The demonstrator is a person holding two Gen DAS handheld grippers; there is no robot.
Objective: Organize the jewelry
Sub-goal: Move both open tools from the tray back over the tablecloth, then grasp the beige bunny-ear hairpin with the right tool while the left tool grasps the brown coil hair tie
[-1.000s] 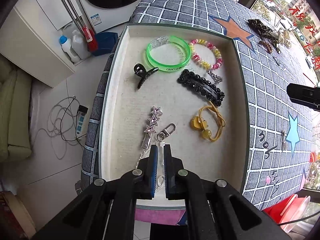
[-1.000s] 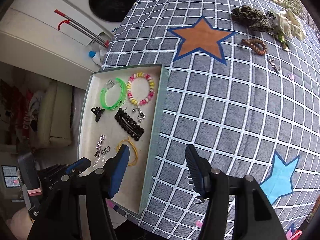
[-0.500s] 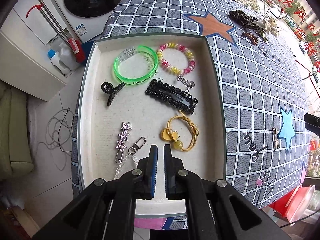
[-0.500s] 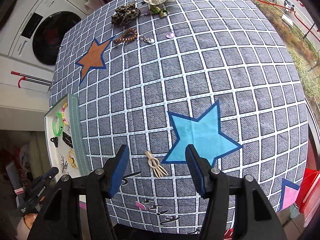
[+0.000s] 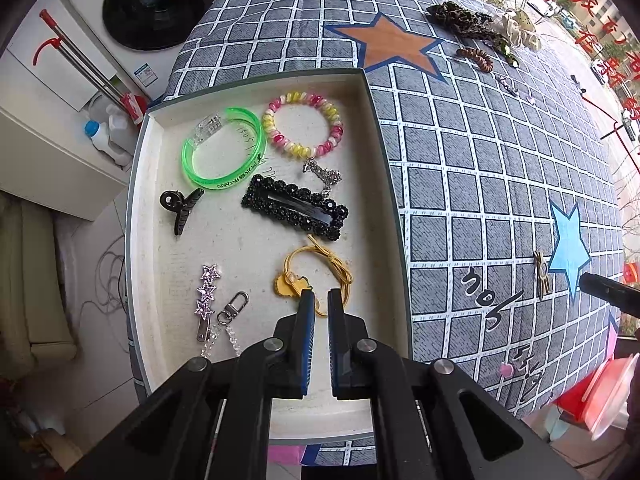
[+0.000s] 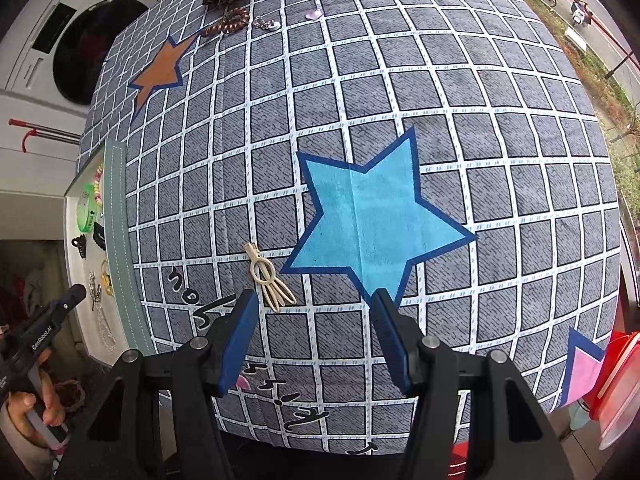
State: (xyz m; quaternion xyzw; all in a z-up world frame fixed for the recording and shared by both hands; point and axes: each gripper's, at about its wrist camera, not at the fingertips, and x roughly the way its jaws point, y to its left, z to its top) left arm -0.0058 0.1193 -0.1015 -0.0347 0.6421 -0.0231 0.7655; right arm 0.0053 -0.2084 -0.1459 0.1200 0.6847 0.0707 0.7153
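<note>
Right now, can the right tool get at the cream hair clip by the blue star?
Probably yes. The right tool is open above the cream hair clip, which lies alone on the tablecloth; nothing blocks it.

Checked tablecloth (image 6: 400,80) under tray (image 5: 396,208), clip (image 6: 268,276)

Closed left gripper (image 5: 321,300) above jewelry tray (image 5: 384,184)

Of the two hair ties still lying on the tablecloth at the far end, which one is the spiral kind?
The brown hair tie, a coiled ring like a telephone cord, beside the orange star. The leopard-print one behind it is a soft fabric scrunchie, not a coil.
</note>
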